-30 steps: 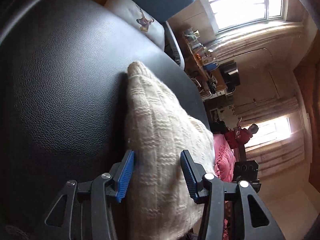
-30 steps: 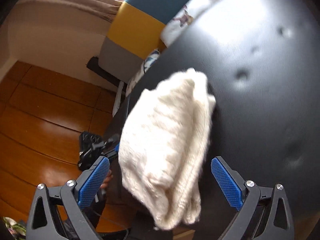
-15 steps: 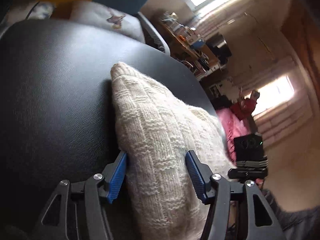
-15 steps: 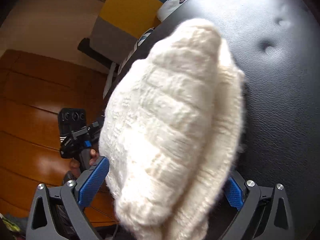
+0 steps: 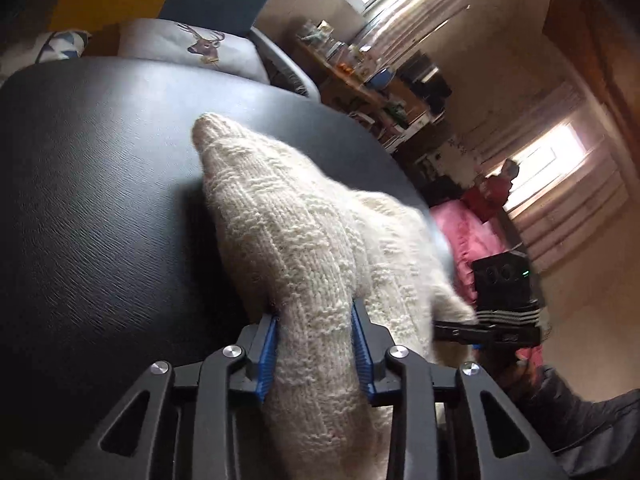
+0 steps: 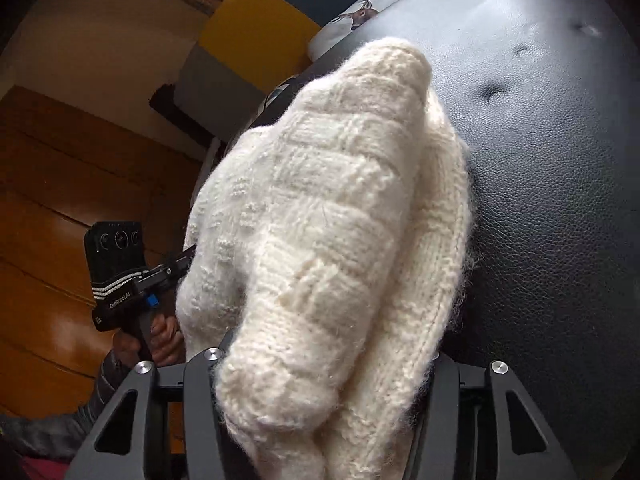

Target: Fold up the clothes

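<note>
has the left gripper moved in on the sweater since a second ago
Yes. The left gripper has slid forward along the sweater lying on the black cushion, and its jaws are closing, the blue pads now pressing the knit.

It was a lived-in home: a deer-print grey cushion (image 5: 192, 42), a cluttered wooden shelf (image 5: 360, 80), curtained windows (image 5: 560, 168), a glossy wooden plank floor (image 6: 60, 184)

My left wrist view looks down along my fingers, close over the cream knit (image 5: 304, 240) on the black cushion (image 5: 100, 200). My right wrist view faces the same knit (image 6: 320, 220), equally close, from the opposite end.
</note>
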